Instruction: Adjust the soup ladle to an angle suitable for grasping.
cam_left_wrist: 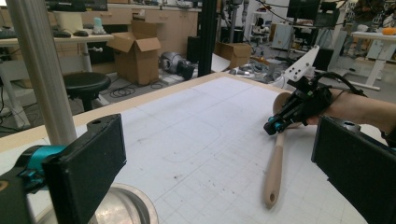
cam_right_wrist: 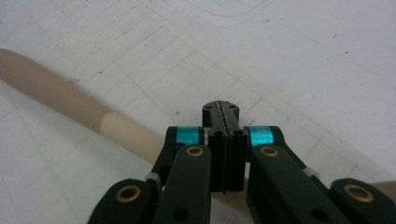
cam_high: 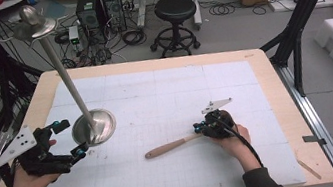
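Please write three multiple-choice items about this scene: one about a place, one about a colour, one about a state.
1. The metal stand rises:
A. beside the left gripper
B. at the mat's right edge
C. on the floor

2. The wooden tool is:
A. blue
B. light brown
C. black

3. The fingers of the right gripper are:
A. wide open
B. shut together
C. around the stand

Answers:
1 A, its round base lies by that gripper.
2 B, the handle is pale wood.
3 B, no gap shows between them.
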The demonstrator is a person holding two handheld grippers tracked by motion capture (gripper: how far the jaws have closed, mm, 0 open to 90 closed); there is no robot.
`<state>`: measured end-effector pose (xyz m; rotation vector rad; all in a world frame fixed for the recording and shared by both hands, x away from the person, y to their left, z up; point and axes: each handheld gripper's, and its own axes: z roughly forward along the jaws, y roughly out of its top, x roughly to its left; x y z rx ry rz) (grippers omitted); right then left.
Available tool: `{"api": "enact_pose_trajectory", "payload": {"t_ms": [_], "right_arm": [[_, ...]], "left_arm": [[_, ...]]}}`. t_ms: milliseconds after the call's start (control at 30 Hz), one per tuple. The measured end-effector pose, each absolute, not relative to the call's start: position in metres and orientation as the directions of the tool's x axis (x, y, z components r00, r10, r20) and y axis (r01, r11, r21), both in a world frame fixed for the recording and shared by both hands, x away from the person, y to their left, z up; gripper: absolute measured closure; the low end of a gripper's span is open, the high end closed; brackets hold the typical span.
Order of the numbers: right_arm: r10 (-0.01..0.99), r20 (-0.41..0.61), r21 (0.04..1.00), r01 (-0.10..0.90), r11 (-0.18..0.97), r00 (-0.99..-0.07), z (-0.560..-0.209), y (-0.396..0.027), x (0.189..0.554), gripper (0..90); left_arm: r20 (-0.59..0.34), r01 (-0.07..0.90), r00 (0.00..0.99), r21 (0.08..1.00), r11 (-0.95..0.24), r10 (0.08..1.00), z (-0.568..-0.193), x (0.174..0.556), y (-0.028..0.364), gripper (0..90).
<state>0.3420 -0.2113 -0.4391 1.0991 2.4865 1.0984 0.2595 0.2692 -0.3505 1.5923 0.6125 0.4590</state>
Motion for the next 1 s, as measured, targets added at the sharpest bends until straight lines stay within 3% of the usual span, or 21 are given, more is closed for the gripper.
{"api": "enact_pose_trajectory", "payload": {"t_ms": [300, 667, 1000], "right_arm": [[0.679, 0.138, 0.687, 0.563, 0.459, -0.721, -0.433, -0.212, 0.331, 90.0], [0.690, 0.078, 0.701, 0.532, 0.476, -0.720, -0.435, -0.198, 0.332, 90.0], [0.501, 0.148, 0.769, 0.418, 0.483, -0.853, -0.424, -0.150, 0.306, 90.0]], "left_arm": [[-0.062, 0.124, 0.780, 0.991, -0.057, 0.623, -0.351, 0.261, 0.266, 3.4], [-0.062, 0.125, 0.777, 0.991, -0.056, 0.627, -0.352, 0.262, 0.266, 3.4], [-0.065, 0.120, 0.779, 0.992, -0.047, 0.624, -0.351, 0.260, 0.268, 3.4]]}}
